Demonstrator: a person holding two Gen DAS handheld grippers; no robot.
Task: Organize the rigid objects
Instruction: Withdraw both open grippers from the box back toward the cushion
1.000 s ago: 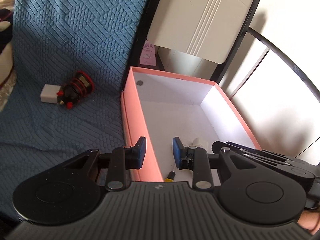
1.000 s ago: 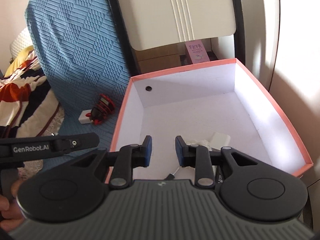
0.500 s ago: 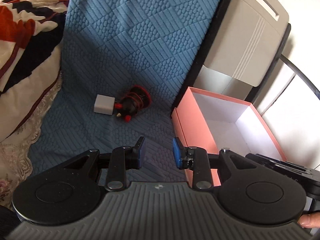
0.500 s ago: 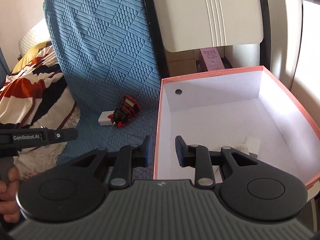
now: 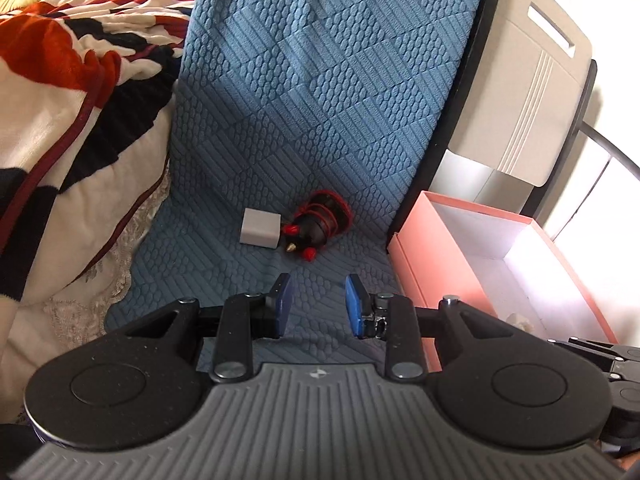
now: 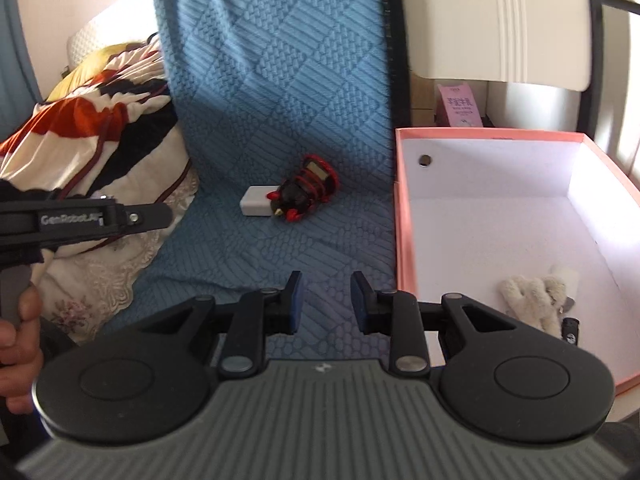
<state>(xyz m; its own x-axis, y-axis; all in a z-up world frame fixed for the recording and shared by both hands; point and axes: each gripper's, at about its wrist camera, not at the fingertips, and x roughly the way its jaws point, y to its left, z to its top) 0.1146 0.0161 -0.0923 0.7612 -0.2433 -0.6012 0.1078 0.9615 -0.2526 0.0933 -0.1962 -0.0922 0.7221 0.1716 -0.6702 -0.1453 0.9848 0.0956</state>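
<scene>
A white plug block (image 5: 260, 232) (image 6: 255, 206) and a black and red coiled cable bundle (image 5: 318, 228) (image 6: 306, 192) lie side by side on the blue textured cover (image 5: 320, 100). A pink open box (image 5: 420, 252) (image 6: 404, 240) stands to their right; a fluffy cream item (image 6: 534, 292) and a small dark object (image 6: 570, 328) lie in its near corner. My left gripper (image 5: 318, 306) is open and empty, above the cover, short of the bundle. My right gripper (image 6: 326, 300) is open and empty, over the cover just left of the box wall.
A patterned red, black and cream blanket (image 5: 68, 120) (image 6: 92, 128) lies at the left. A beige panel (image 5: 528, 100) and a black frame stand behind the box. A pink carton (image 6: 460, 106) stands behind the box. The left gripper's body (image 6: 88, 220) crosses the right wrist view's left edge.
Both grippers have swung left from over the box to above the blue cover. The plug block and cable bundle now sit nearer the centre of both views. Both stay open.
</scene>
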